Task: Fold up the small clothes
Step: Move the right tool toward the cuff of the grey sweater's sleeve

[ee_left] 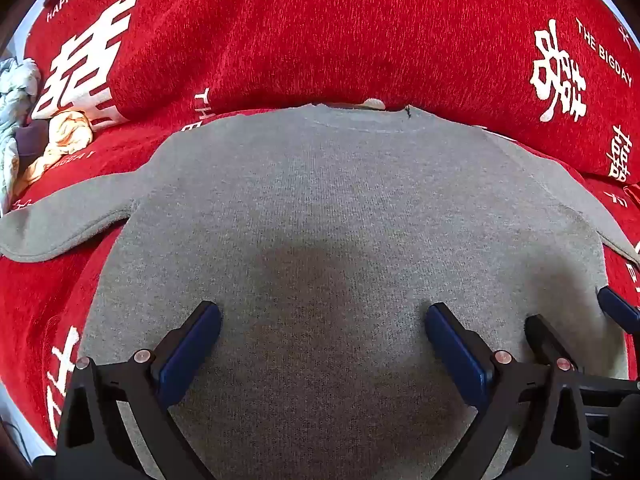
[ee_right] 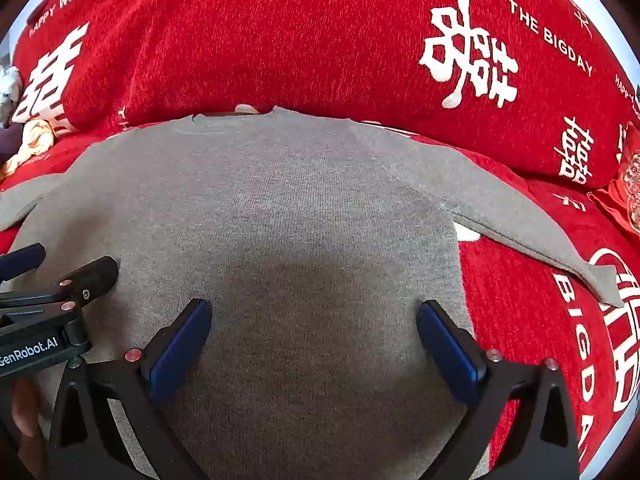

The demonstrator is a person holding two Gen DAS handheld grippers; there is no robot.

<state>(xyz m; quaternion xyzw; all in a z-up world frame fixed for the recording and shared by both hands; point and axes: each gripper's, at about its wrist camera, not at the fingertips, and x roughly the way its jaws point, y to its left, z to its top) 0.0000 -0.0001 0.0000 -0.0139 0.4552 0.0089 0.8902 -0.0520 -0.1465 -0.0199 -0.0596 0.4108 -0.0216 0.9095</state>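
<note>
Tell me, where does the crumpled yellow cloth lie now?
The yellow cloth lies at the far left in both views, on the red cover, beyond the grey sweater's left sleeve.

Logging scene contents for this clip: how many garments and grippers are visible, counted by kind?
Grey sweater, spread flat: 1
Crumpled clothes in the pile, far left; count unclear, at least: 2
Grippers, left gripper and right gripper, both open: 2
Total: at least 5
</note>
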